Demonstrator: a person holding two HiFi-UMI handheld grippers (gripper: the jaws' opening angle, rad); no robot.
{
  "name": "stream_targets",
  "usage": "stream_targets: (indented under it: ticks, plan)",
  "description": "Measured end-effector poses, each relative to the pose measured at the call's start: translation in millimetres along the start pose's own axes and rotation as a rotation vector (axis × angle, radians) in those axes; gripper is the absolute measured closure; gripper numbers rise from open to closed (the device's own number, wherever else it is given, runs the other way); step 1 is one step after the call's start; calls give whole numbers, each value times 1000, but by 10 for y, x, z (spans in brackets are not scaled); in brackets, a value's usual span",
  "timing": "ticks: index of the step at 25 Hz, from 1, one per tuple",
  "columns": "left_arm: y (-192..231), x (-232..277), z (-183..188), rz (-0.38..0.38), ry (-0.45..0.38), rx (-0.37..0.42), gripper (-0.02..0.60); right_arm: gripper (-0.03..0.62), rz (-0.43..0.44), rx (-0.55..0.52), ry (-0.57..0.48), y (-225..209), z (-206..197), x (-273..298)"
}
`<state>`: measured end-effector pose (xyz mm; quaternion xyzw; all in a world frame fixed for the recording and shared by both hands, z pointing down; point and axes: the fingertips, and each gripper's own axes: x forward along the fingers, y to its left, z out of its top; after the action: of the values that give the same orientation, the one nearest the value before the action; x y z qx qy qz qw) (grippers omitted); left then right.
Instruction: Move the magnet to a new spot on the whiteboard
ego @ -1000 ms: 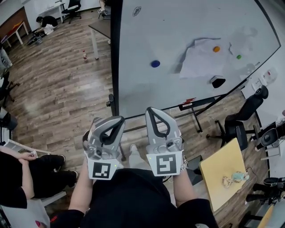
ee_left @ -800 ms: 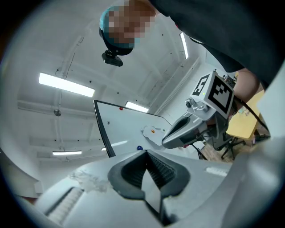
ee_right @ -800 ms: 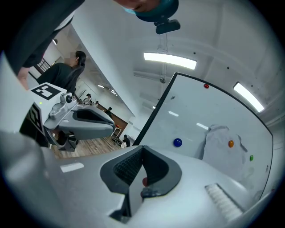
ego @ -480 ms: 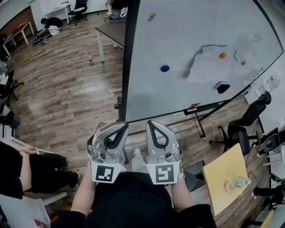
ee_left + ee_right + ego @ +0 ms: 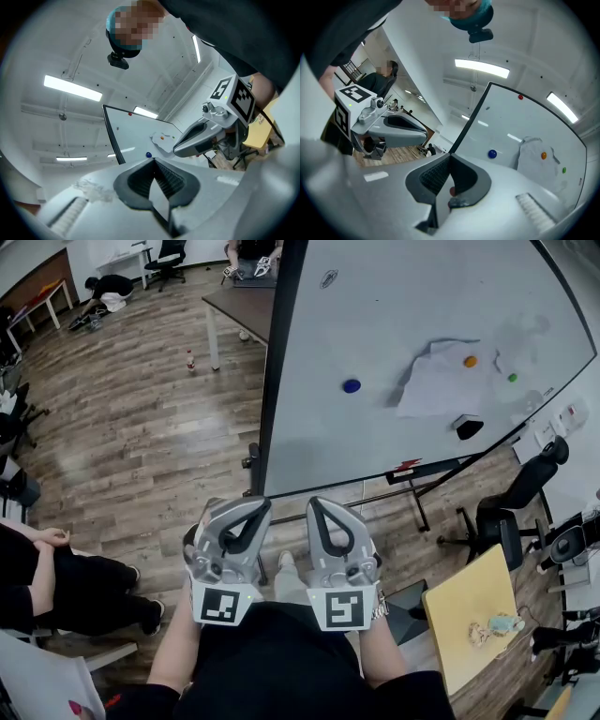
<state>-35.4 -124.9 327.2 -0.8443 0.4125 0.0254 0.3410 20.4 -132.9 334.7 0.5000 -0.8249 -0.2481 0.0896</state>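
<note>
One person is sitting at the far left edge [image 5: 42, 582], dark sleeves and legs stretching over the wooden floor [image 5: 122, 427]. Farther back, a small bottle [image 5: 190, 362] is standing on the floor near a grey worktop [image 5: 236, 304].

The person with the head camera is holding both tools close in front of their body, side by side and level. The left gripper [image 5: 246, 521] is pointing up and forward. Its fingers [image 5: 140, 180] are meeting at the tips, closed, with nothing lying between them. Just beside it, the right gripper [image 5: 323, 519] is doing the same. Its fingers [image 5: 433, 178] are pressing together and carrying nothing.

Ahead of them the whiteboard [image 5: 394, 306] is standing on its frame, well apart from both tools. A blue magnet [image 5: 352, 385] is clinging to the bare board, left of a crumpled white sheet [image 5: 433, 385]. An orange magnet [image 5: 470, 361] is sitting on the sheet's upper right part. A green magnet [image 5: 512, 377] is sticking to the board just right of the sheet. A black eraser [image 5: 467, 427] is resting on the board below the sheet's right corner.

To the right, a dark office chair [image 5: 511, 507] is standing on the floor. Nearer the person, a yellow worktop [image 5: 464, 601] is carrying a small pale object [image 5: 495, 624] too small to make out.
</note>
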Motion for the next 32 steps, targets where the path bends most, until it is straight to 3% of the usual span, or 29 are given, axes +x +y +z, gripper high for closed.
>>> stream_targets:
  ticks: [32]
  plan:
    - [-36,39,-52,2,2,-35,580,592,-25,3,36,-138,-101,-69]
